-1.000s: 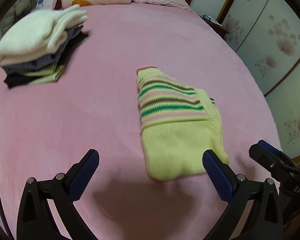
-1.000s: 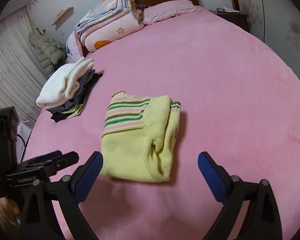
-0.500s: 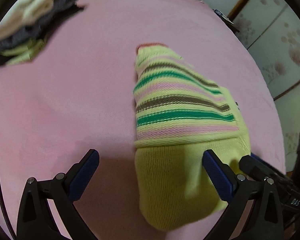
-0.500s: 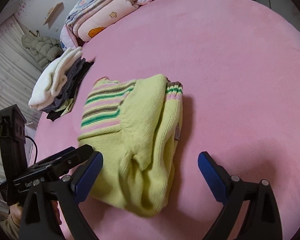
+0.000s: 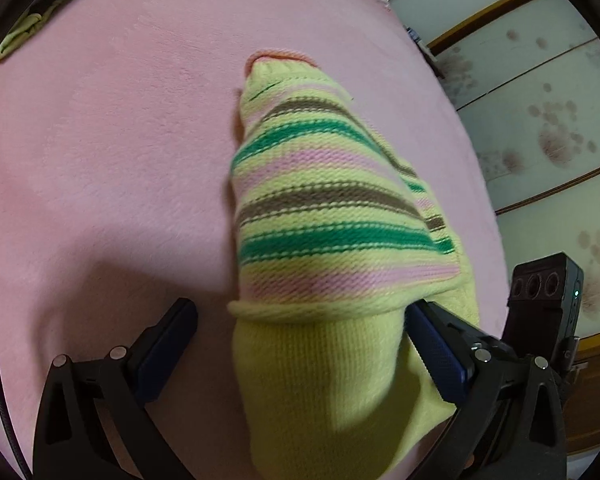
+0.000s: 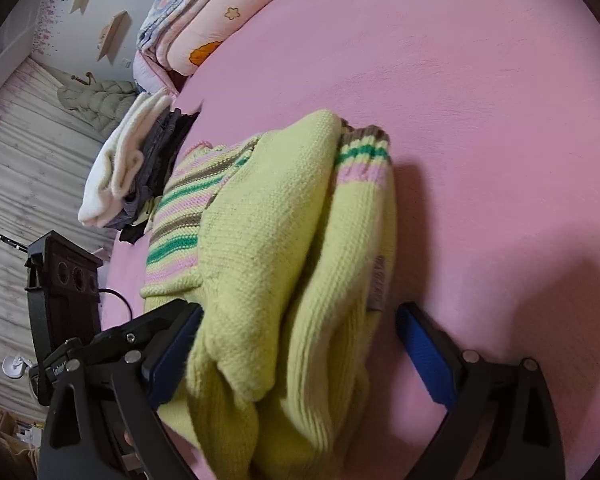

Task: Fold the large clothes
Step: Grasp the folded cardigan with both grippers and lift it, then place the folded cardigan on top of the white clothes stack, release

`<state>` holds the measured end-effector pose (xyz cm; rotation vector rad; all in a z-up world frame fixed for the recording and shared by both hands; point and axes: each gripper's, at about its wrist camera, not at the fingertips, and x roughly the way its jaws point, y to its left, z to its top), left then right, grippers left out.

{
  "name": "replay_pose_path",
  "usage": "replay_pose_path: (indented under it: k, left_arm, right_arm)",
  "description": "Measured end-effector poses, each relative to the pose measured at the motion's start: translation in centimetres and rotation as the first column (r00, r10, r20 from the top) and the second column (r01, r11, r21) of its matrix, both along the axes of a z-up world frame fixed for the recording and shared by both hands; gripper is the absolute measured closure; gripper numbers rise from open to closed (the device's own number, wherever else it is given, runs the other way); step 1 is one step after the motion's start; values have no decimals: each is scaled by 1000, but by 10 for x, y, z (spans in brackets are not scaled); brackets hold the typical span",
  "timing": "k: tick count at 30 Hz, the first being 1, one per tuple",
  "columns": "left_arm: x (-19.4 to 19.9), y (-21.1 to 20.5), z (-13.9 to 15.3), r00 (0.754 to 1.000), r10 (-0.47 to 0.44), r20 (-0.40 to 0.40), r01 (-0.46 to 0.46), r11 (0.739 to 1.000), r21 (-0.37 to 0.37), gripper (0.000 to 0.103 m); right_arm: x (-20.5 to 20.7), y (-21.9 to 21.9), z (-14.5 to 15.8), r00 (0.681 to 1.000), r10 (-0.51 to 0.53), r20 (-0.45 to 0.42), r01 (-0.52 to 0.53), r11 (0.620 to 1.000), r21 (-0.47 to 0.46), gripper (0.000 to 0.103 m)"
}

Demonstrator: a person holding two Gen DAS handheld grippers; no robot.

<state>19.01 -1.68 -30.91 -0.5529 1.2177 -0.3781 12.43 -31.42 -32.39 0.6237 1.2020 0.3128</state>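
Note:
A folded yellow sweater [image 5: 324, 280] with green, pink and brown stripes lies on the pink bed [image 5: 100, 140]. My left gripper [image 5: 300, 348] is open, its blue-padded fingers [image 5: 164, 352] straddling the sweater's near end from the left side. My right gripper [image 6: 296, 352] is open too, its fingers either side of the sweater [image 6: 276, 248] at its thick folded near edge. The sweater's near end fills the space between both pairs of fingers. Each gripper shows at the edge of the other's view.
A stack of folded clothes [image 6: 136, 168], white on top, sits at the bed's far left edge. Folded quilts and pillows [image 6: 204, 28] lie at the headboard. Wardrobe doors [image 5: 548, 128] stand beyond the bed's right side.
Both grippers have moved forward and down onto the sweater, from well short of it to straddling its near end. Both have stayed open. The sweater has not moved.

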Motion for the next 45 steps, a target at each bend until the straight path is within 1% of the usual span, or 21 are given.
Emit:
replay_pose_path:
  k: [1, 2, 3, 5, 6, 9, 12, 13, 16, 17, 19, 21, 25, 27, 31, 34, 37, 38, 40, 42, 45]
  left_arm:
    - [-1, 0, 1, 1000, -1, 6, 1, 1000, -9, 16]
    - [-1, -2, 3, 1000, -12, 8, 13, 999, -38, 31]
    - [-3, -1, 7, 1000, -2, 8, 2, 999, -34, 37]
    - [-10, -3, 21, 1000, 1, 23, 0, 1000, -5, 45]
    - [-14, -3, 32, 1000, 3, 24, -3, 1000, 6, 47]
    - [-30, 0, 73, 1000, 10, 28, -11, 1000, 28, 48]
    - [-52, 7, 121, 999, -2, 34, 1, 999, 46, 48]
    - [-60, 11, 136, 999, -2, 37, 0, 999, 52, 48]
    - [-84, 30, 186, 999, 2, 42, -5, 997, 80, 48]
    - [-94, 40, 205, 999, 8, 46, -12, 996, 93, 47]
    - [-110, 59, 230, 998, 20, 57, -26, 994, 107, 47]
    - [-123, 84, 255, 996, 30, 80, -40, 992, 123, 47]
    - [-138, 145, 292, 991, 51, 121, -69, 987, 149, 47]
    - [-138, 184, 302, 989, 57, 140, -78, 986, 150, 47]
    - [-104, 254, 310, 984, 15, 180, -44, 987, 154, 47]
    - [-57, 298, 313, 974, -38, 222, -2, 984, 177, 47]
    - [1, 340, 316, 953, -95, 289, 25, 971, 237, 46]
    - [18, 346, 316, 946, -107, 306, 27, 967, 255, 46]
    - [59, 367, 314, 932, -131, 338, 31, 957, 287, 46]
    - [106, 387, 303, 924, -149, 353, 38, 952, 302, 45]
    - [166, 398, 281, 922, -157, 353, 33, 942, 334, 45]
  right_arm:
    - [0, 2, 1, 1000, 17, 7, -17, 999, 38, 27]
    - [1, 4, 2, 1000, 25, 3, -26, 997, 71, 43]
    - [1, 6, 4, 1000, 18, 0, -18, 998, 55, 45]
    - [-2, 11, 16, 1000, 19, 2, -19, 1000, 22, 54]
    - [-3, 10, 20, 1000, 15, -1, -15, 1000, 20, 56]
    - [-13, 17, 50, 1000, 10, -9, -10, 1000, 23, 59]
    - [-30, 29, 92, 1000, 24, -3, -23, 999, 26, 60]
    - [-38, 35, 111, 999, 32, -1, -32, 999, 35, 60]
    - [-54, 50, 152, 998, 67, 12, -67, 996, 56, 60]
    - [-58, 58, 165, 996, 86, 15, -87, 994, 63, 60]
    - [-63, 80, 193, 990, 139, 36, -142, 987, 78, 60]
    - [-62, 99, 212, 981, 187, 59, -192, 978, 85, 60]
    - [-48, 156, 244, 955, 270, 120, -281, 956, 82, 60]
    - [-37, 186, 253, 947, 286, 143, -299, 952, 73, 60]
    - [-4, 252, 263, 948, 270, 168, -280, 959, 39, 60]
    - [34, 297, 263, 960, 221, 173, -229, 973, 26, 60]
    - [79, 331, 259, 963, 167, 210, -175, 984, 20, 60]
    - [95, 341, 256, 964, 152, 220, -160, 987, 18, 60]
    - [139, 362, 248, 962, 122, 242, -129, 992, 13, 60]
    - [172, 376, 240, 962, 105, 251, -111, 994, 10, 60]
    - [231, 393, 219, 961, 93, 261, -91, 996, -19, 59]
